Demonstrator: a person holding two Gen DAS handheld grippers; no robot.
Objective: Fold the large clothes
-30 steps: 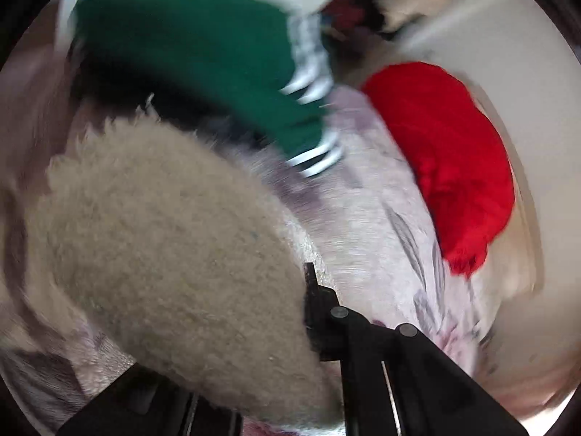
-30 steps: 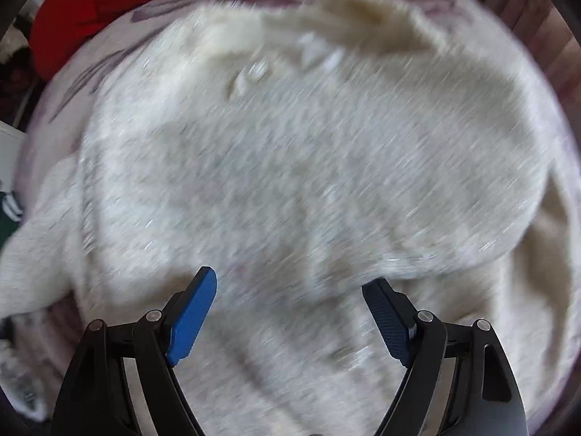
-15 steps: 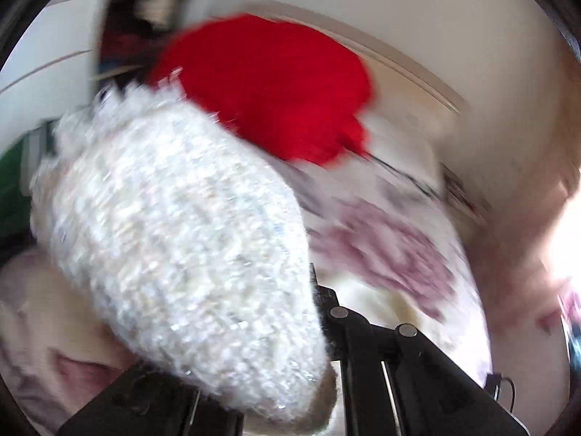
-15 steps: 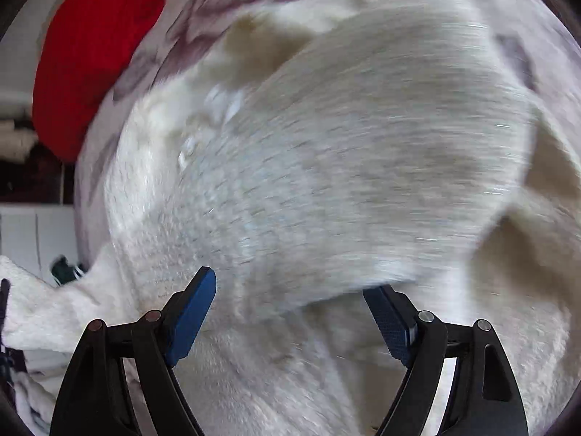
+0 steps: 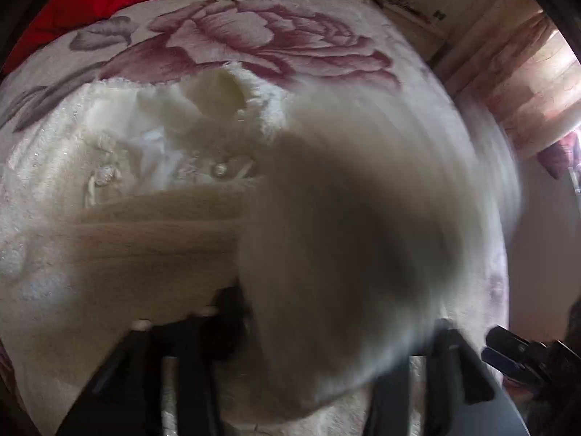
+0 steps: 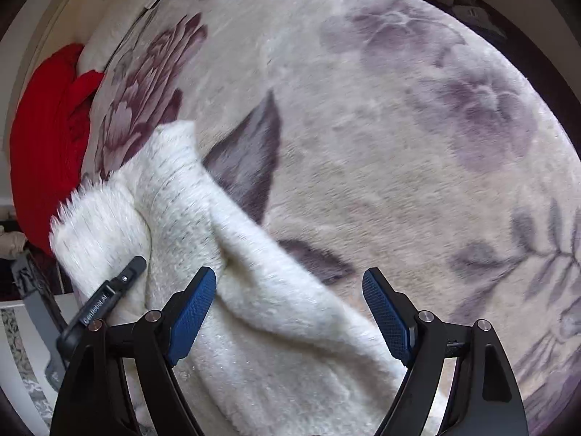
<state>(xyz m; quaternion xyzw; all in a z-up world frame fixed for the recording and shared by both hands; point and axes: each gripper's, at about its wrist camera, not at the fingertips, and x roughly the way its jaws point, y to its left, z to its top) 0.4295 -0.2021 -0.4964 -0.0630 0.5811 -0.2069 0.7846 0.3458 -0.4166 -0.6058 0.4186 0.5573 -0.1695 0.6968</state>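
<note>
Soft daylight fills both fisheye views, strongest at the glaring pinkish curtain on the right edge of the left wrist view. There the fluffy cream knitted sweater smears into heavy motion blur and its underside falls in shadow. The right wrist view is sharper, bright, its dark corners curved.

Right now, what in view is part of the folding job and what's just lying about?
In the job:
- white fluffy sweater, sleeve falling from the opening left hand-held gripper
- right hand-held gripper, open

Lying about:
- red garment
- floral blanket
- curtain
</note>
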